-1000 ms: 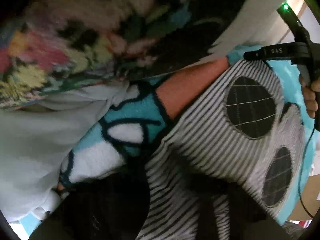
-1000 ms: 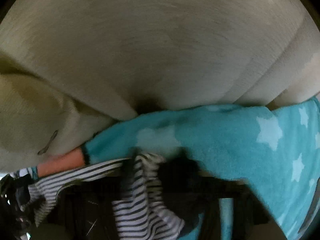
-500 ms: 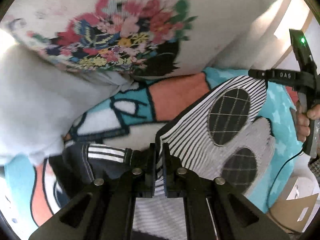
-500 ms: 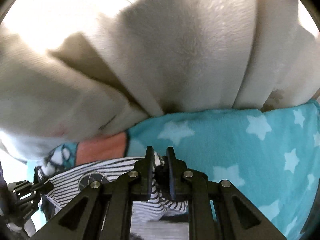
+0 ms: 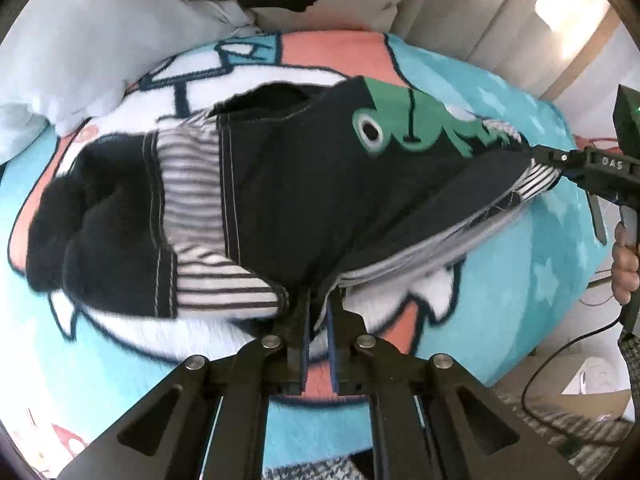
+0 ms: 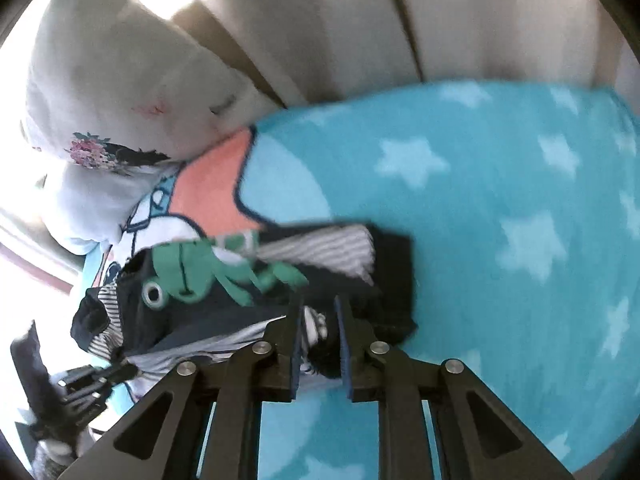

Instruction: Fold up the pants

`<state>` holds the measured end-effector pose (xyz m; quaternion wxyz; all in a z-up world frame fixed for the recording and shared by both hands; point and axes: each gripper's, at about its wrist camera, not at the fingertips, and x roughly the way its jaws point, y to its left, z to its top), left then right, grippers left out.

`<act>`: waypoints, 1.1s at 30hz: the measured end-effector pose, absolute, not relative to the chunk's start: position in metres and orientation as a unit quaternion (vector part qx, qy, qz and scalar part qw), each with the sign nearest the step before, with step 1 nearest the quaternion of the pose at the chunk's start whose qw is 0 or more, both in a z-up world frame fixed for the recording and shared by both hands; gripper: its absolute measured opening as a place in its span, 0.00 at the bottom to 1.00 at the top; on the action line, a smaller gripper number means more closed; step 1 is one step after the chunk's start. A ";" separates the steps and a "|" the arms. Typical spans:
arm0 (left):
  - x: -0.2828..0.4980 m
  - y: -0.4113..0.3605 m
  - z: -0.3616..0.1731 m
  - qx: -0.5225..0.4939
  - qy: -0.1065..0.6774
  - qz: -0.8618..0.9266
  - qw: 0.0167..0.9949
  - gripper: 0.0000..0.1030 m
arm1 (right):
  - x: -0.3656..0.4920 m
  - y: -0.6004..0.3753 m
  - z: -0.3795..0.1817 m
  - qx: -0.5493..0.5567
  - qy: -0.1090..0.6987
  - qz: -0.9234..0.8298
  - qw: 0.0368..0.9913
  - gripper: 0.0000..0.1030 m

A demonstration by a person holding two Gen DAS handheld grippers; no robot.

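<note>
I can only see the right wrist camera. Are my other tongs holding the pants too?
Observer: Yes. The left tongs pinch the pants at a striped edge.
Operator: Where are the leg ends?
Observer: The black cuffs lie bunched on the blanket, at the end away from the right tongs.
Operator: Can you see my hand?
Observer: Yes. Your right hand shows at the edge, wrapped round the handle.

Black hand-held gripper point(image 5: 316, 316), silver screws, blue pads point(image 5: 306, 344), bare-skinned hand point(image 5: 625, 268).
</note>
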<state>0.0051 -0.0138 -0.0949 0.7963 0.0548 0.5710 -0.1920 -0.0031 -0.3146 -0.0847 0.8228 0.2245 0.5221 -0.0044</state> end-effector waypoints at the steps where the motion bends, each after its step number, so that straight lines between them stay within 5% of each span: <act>1: 0.000 -0.010 -0.090 0.055 0.567 -0.191 0.799 0.09 | -0.011 -0.320 -0.084 0.239 0.518 -0.004 0.822 0.21; 4: -0.010 0.002 -0.071 0.042 0.558 -0.186 0.807 0.12 | -0.030 -0.339 -0.073 0.259 0.493 -0.027 0.830 0.45; 6: -0.015 0.011 -0.063 0.033 0.557 -0.176 0.811 0.12 | -0.036 -0.352 -0.066 0.265 0.473 -0.042 0.839 0.51; 16: -0.019 0.044 -0.040 -0.026 0.552 -0.131 0.823 0.18 | -0.019 -0.325 -0.085 0.198 0.520 -0.038 0.830 0.51; 17: -0.019 0.047 -0.038 -0.029 0.549 -0.131 0.825 0.18 | -0.016 -0.323 -0.091 0.194 0.534 -0.040 0.822 0.27; 18: -0.018 0.049 -0.037 -0.032 0.547 -0.129 0.827 0.18 | -0.017 -0.323 -0.094 0.198 0.540 -0.036 0.817 0.16; 26: -0.013 0.065 -0.032 -0.061 0.534 -0.111 0.836 0.18 | -0.009 -0.307 -0.018 0.139 0.453 -0.011 0.881 0.14; 30: -0.015 0.072 -0.038 -0.067 0.538 -0.101 0.834 0.18 | 0.012 -0.323 -0.051 0.162 0.484 -0.015 0.860 0.20; 33: -0.019 0.084 -0.041 -0.079 0.539 -0.085 0.834 0.18 | 0.012 -0.341 -0.088 0.211 0.520 -0.031 0.827 0.34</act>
